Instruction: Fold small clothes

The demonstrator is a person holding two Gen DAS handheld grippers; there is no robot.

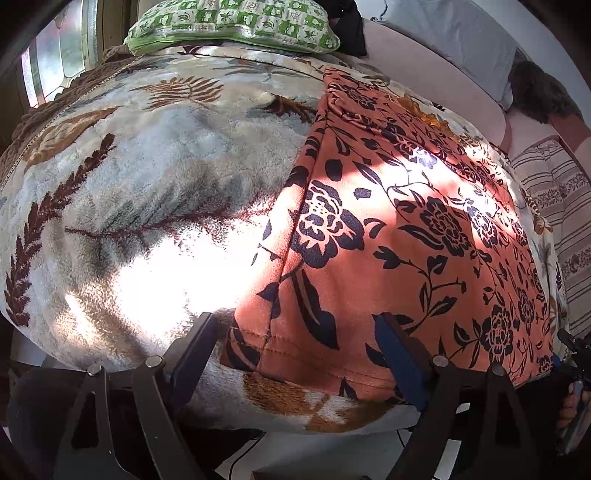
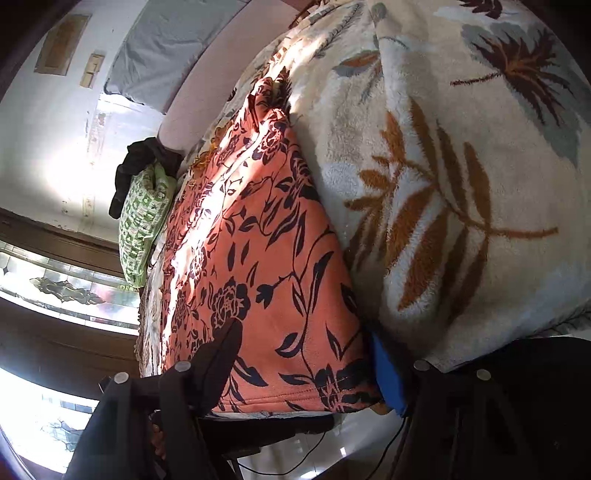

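We are holding left tool point(image 1: 299, 354) spread wide over near left corner of orange floral garment point(image 1: 388, 240), hem between pads, not pinched. Right tool point(image 2: 306, 354) is straddling near right corner, likewise agape. Garment is lying flat on bed's leaf-print fleece blanket point(image 1: 147, 184), long axis running away from us toward green pillow point(image 1: 236, 26). Each hand is sitting nearest own corner; we are judging lift-and-fold away as next.

Both wrist cameras look steeply down, close over the near hem of an orange flowered garment point(image 1: 388, 229) on a leaf-patterned blanket point(image 1: 129, 184); both views share the green pillow point(image 2: 146, 218) beyond.
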